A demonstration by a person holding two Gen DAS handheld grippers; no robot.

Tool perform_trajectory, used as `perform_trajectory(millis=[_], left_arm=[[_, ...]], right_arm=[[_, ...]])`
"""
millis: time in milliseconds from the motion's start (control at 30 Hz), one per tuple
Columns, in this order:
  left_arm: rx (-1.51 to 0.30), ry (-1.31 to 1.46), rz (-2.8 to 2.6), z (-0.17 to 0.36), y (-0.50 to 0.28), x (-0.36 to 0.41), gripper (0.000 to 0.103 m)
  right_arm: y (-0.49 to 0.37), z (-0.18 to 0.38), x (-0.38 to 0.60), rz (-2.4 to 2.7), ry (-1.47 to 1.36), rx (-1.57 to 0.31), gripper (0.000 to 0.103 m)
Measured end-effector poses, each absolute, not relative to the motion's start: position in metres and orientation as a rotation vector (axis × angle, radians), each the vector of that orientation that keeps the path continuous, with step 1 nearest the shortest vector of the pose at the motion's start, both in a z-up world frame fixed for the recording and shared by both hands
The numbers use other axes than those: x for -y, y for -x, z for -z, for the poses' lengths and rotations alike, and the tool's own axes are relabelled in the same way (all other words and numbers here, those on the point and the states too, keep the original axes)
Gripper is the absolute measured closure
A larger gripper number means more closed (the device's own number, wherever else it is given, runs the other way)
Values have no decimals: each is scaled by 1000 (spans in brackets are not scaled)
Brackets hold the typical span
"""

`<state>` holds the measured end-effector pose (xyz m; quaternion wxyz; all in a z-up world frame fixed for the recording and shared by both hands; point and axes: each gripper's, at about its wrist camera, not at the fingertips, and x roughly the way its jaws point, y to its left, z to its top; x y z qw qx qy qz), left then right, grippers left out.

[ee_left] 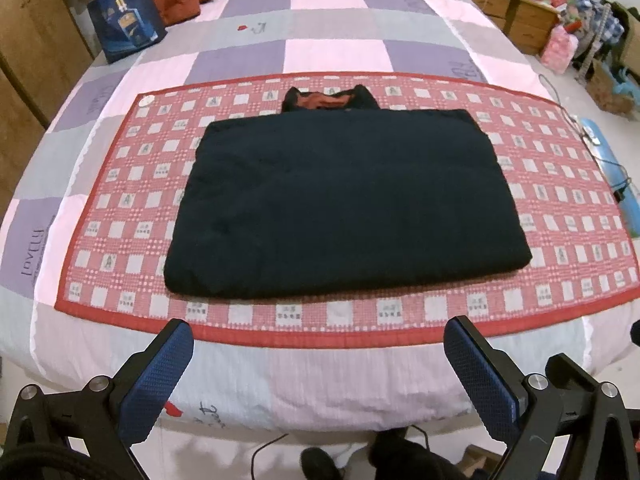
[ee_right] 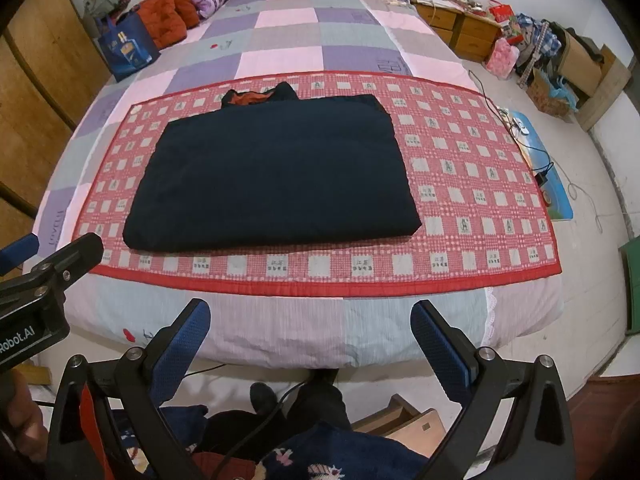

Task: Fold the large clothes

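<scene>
Two grippers are held above the near edge of the bed (ee_left: 320, 376), and both are seen with the fingers spread wide and nothing between them. The left gripper (ee_left: 318, 364) is shown in its own view with its blue pads (ee_left: 156, 384) well apart; its black body is also seen at the left side of the right wrist view (ee_right: 52, 280). The right gripper (ee_right: 310, 336) is likewise opened, and its pads (ee_right: 182, 350) are not touching any cloth.

The garment (ee_left: 344, 204) is dark navy and is laid flat as a folded rectangle on the mat (ee_left: 560, 200), which is red and white checked with a red border. The garment is placed about in the middle of the mat in the left wrist view, and more to the left part in the right wrist view (ee_right: 272, 176). At its far edge a collar (ee_left: 330, 100) is left uncovered, and an orange-red lining is seen inside it. The mat is spread across a quilt (ee_left: 336, 40) of pink, purple and grey squares.

A blue bag (ee_left: 124, 24) is stood at the far left of the bed, beside an orange-red padded item (ee_right: 168, 12). Wooden drawers (ee_right: 460, 28) are seen on the right by the wall.
</scene>
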<state>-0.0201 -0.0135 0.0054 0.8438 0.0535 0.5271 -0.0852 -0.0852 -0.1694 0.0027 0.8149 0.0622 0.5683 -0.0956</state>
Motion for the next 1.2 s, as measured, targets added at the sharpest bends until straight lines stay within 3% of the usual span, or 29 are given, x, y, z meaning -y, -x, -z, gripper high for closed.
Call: perform_trajectory(millis=[1200], left_arm=[[-1095,-122,211,-17,21,7,0]], right_arm=[[86,-7,174,209,-132,-1209,1]])
